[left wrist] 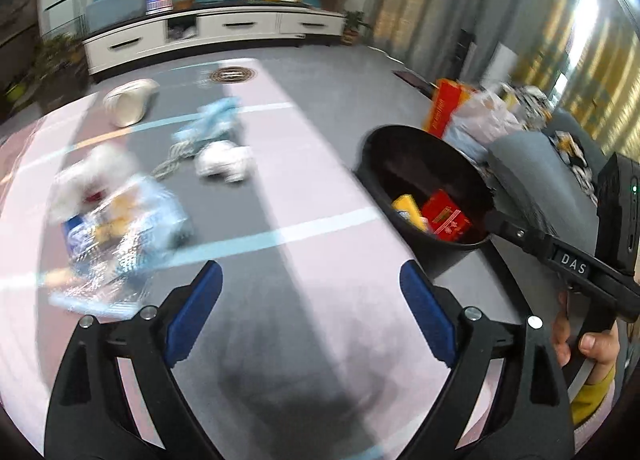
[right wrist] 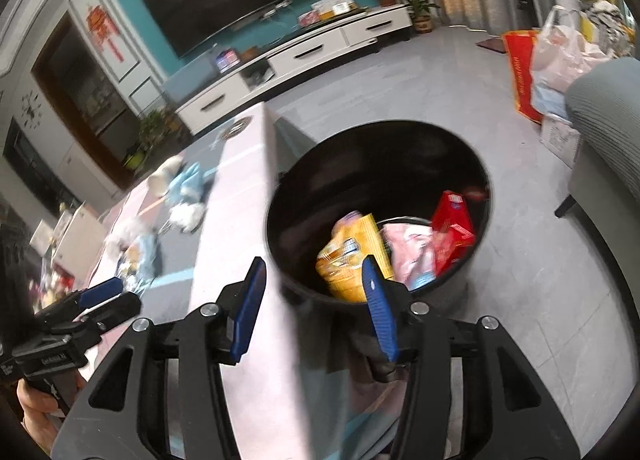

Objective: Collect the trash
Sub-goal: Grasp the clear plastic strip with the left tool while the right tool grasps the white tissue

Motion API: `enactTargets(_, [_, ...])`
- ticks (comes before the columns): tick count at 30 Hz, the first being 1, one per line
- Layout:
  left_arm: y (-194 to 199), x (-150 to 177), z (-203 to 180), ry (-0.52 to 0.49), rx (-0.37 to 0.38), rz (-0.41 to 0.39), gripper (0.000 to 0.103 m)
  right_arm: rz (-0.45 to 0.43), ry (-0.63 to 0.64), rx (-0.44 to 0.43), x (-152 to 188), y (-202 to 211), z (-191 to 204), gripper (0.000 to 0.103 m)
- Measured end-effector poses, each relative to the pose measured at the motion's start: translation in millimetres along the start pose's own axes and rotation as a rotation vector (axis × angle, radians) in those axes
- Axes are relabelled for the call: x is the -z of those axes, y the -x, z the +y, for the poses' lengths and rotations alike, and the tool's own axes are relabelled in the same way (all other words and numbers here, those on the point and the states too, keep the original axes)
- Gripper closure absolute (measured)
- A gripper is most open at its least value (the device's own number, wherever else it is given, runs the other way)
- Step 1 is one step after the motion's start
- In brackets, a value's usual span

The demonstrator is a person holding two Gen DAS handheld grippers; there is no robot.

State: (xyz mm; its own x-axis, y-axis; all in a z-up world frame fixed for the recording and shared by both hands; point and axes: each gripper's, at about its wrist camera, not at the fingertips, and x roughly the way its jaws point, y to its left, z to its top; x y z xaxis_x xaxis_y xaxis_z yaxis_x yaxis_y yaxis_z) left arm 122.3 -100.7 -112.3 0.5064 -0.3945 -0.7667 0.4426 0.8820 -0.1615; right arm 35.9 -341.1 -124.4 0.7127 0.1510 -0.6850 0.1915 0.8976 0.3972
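Your left gripper (left wrist: 310, 308) is spread wide, holding nothing, over the table (left wrist: 280, 180). Your right gripper (right wrist: 314, 302) is also wide and unloaded beside the black bin (right wrist: 304, 164). Blurry trash, probably a plastic wrapper (left wrist: 120, 220), lies left on the table.

My black bin (right wrist: 376, 140) held a yellow packet (right wrist: 352, 256) at six o'clock and a red box (right wrist: 454, 228) at three o'clock.
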Motion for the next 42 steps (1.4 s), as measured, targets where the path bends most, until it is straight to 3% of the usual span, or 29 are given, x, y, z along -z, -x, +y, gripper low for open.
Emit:
enactTargets(8, [55,34,89,0.182,-0.128,-0.054,0.011,0.049,0.110,-0.035,6,-5,52,0.052])
enactTargets(12, [69,56,125,0.287,-0.152,-0.056,0.011,0.075,0.157,-0.045,12,-9,73,0.049])
enactTargets(19, [69,85,167,0.482,-0.047,-0.040,0.011,0.121,0.217,-0.057,21,-23,106,0.049])
enactTargets(25, [52,81,174,0.566,0.071,-0.037,0.012,0.160,0.270,-0.058,29,-35,127,0.049])
enactTargets(29, [34,68,176,0.601,0.129,-0.038,0.024,0.172,0.290,-0.049,32,-41,132,0.049])
enactTargets(38, [-13,49,191,0.730,0.194,-0.056,0.029,0.202,0.293,-0.037,33,-61,132,0.049])
enactTargets(40, [-19,49,191,0.742,0.187,-0.058,0.042,0.205,0.295,-0.036,32,-65,131,0.049])
enactTargets(42, [-23,48,190,0.747,0.186,-0.055,0.063,0.208,0.295,-0.034,32,-69,131,0.049])
